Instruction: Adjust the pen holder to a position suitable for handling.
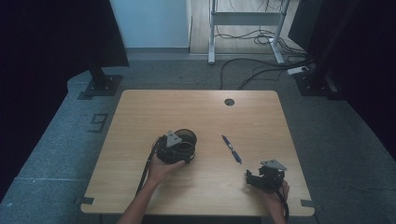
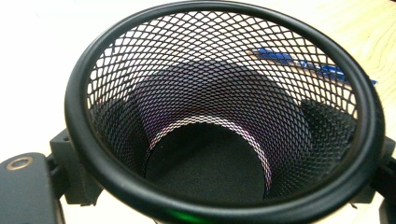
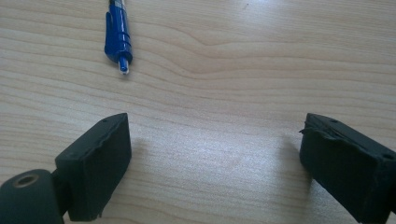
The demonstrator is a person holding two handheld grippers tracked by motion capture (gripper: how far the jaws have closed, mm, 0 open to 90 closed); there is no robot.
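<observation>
A black wire-mesh pen cup [image 1: 186,137] stands left of the table's middle, and my left gripper [image 1: 176,148] is shut on it from the near side. In the left gripper view I look into the cup [image 2: 219,93], which is empty, with a jaw pad [image 2: 70,170] against its outer wall on each side. A blue pen [image 1: 231,149] lies flat right of the cup, also seen through the mesh as the pen [image 2: 299,63]. My right gripper [image 1: 252,179] rests low at the front right, open, with bare wood between its fingers. The pen's tip [image 3: 118,35] lies ahead of the right gripper [image 3: 215,158].
The wooden table [image 1: 196,112] has a round cable hole [image 1: 229,101] near its far edge. Behind the table are dark stands on the floor, loose cables [image 1: 261,65] and a white desk frame [image 1: 245,18].
</observation>
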